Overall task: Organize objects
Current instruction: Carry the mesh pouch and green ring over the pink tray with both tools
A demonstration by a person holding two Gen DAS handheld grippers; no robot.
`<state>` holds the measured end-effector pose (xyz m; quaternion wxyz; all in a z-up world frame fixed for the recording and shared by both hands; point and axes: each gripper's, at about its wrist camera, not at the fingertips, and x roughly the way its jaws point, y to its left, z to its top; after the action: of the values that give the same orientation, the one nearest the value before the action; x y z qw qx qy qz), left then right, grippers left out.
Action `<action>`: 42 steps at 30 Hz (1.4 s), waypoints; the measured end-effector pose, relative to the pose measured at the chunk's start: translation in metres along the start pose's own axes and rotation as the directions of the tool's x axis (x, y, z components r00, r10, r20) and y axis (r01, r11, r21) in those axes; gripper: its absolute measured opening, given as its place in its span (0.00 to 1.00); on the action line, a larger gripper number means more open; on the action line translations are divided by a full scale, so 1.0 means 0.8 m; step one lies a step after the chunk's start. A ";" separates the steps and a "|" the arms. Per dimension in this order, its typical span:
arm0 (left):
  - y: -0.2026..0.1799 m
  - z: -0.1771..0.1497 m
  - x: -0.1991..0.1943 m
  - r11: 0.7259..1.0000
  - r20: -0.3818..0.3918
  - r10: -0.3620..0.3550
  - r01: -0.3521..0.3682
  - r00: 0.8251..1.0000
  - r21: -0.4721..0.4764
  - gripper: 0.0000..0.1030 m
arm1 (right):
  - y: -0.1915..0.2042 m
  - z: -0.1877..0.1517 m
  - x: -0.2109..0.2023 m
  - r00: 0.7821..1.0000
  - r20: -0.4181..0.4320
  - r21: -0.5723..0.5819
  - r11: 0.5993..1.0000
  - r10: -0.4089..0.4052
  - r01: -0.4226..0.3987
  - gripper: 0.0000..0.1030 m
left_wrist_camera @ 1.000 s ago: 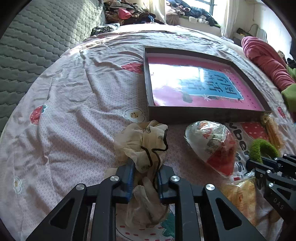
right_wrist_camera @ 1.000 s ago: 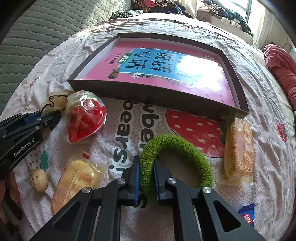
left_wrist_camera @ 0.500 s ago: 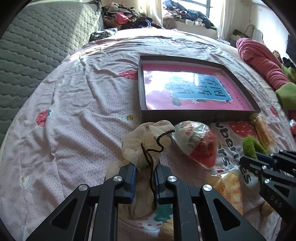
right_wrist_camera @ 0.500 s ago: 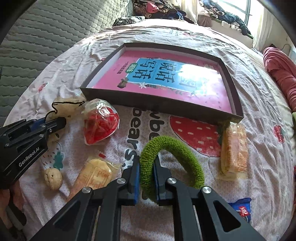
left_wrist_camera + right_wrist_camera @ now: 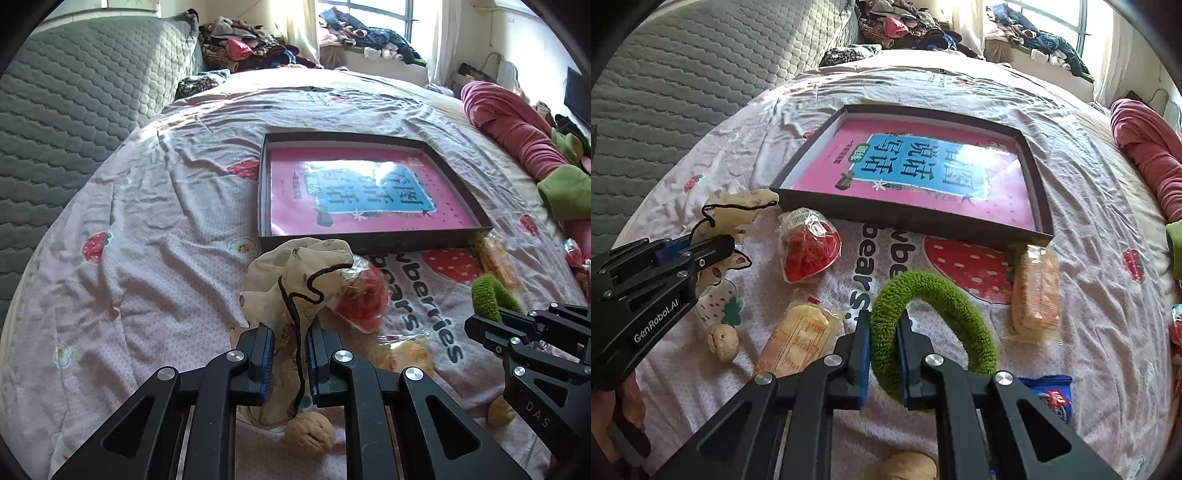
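My left gripper (image 5: 290, 334) is shut on a cream cloth pouch (image 5: 295, 273) with a dark drawstring, lifted off the bed; the same pouch (image 5: 738, 210) shows at the left of the right wrist view. A fuzzy green ring (image 5: 934, 321) is pinched in my right gripper (image 5: 882, 325), also raised; its green edge (image 5: 491, 295) appears at the right of the left wrist view. Ahead of both lies a dark shallow box (image 5: 369, 242) (image 5: 916, 218) holding a pink book.
On the strawberry-print bedsheet lie a red-filled clear packet (image 5: 809, 247), two wrapped biscuit packs (image 5: 798, 339) (image 5: 1036, 291), walnuts (image 5: 308, 432) (image 5: 722, 338) and a blue sachet (image 5: 1052, 395). A quilted grey headboard (image 5: 74, 103) stands left; a pink bolster (image 5: 517, 129) lies right.
Both grippers have risen and pulled back with their loads; the pouch now hangs stretched above the sheet, and more of the bed and a walnut beneath it show.
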<state>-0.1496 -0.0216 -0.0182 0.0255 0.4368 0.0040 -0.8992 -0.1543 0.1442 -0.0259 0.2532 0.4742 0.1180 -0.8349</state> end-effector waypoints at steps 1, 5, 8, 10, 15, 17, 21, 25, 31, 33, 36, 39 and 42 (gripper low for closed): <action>-0.002 0.000 -0.004 1.000 0.003 0.003 -0.003 1.000 0.001 0.15 | -0.001 0.000 -0.003 1.000 0.004 0.001 1.000 0.000 0.000 0.13; -0.007 0.005 -0.017 1.000 0.015 0.008 -0.008 1.000 -0.003 0.15 | -0.003 0.000 -0.019 1.000 0.022 0.005 1.000 -0.003 0.003 0.13; -0.012 0.007 -0.029 1.000 0.026 0.008 -0.008 1.000 -0.003 0.15 | -0.005 0.001 -0.028 0.999 0.033 0.005 1.000 -0.003 0.003 0.13; -0.017 0.010 -0.037 1.000 0.035 0.009 -0.009 0.999 0.002 0.15 | -0.006 0.001 -0.035 0.999 0.040 0.007 1.000 -0.002 0.002 0.13; -0.026 0.015 -0.053 1.000 0.054 0.013 -0.014 0.998 0.009 0.15 | -0.010 0.002 -0.053 0.998 0.064 0.011 1.000 -0.003 0.003 0.13; -0.029 0.017 -0.058 1.000 0.060 0.012 -0.012 0.998 0.009 0.15 | -0.011 0.004 -0.059 0.997 0.072 0.012 1.000 -0.004 0.003 0.13; -0.036 0.022 -0.067 1.000 0.071 0.014 -0.015 0.997 0.012 0.15 | -0.013 0.008 -0.071 0.996 0.091 0.011 1.000 -0.003 0.002 0.13; -0.042 0.030 -0.077 1.000 0.090 0.012 -0.012 0.996 0.009 0.15 | -0.015 0.015 -0.080 0.994 0.111 0.008 1.000 -0.004 0.003 0.13; -0.046 0.044 -0.084 1.000 0.108 0.016 -0.017 0.994 0.011 0.15 | -0.021 0.031 -0.088 0.990 0.139 0.009 1.000 -0.004 0.003 0.13; -0.049 0.048 -0.084 1.000 0.112 0.015 -0.017 0.994 0.016 0.15 | -0.022 0.036 -0.090 0.989 0.146 0.007 1.000 -0.005 0.004 0.13; -0.051 0.053 -0.083 1.000 0.116 0.013 -0.016 0.993 0.020 0.15 | -0.024 0.042 -0.093 0.987 0.161 0.004 1.000 -0.007 0.006 0.13; -0.052 0.063 -0.080 1.000 0.119 0.008 -0.010 0.993 0.013 0.15 | -0.025 0.050 -0.095 0.984 0.178 0.001 1.000 -0.016 0.016 0.13; -0.053 0.071 -0.080 1.000 0.130 0.009 -0.010 0.991 0.014 0.15 | -0.029 0.060 -0.097 0.981 0.193 0.004 1.000 -0.013 0.013 0.13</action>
<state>-0.1570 0.0217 0.0663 0.0268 0.3776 -0.0062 -0.9256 -0.1689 0.1666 0.0639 0.2573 0.3906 0.0948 -0.8788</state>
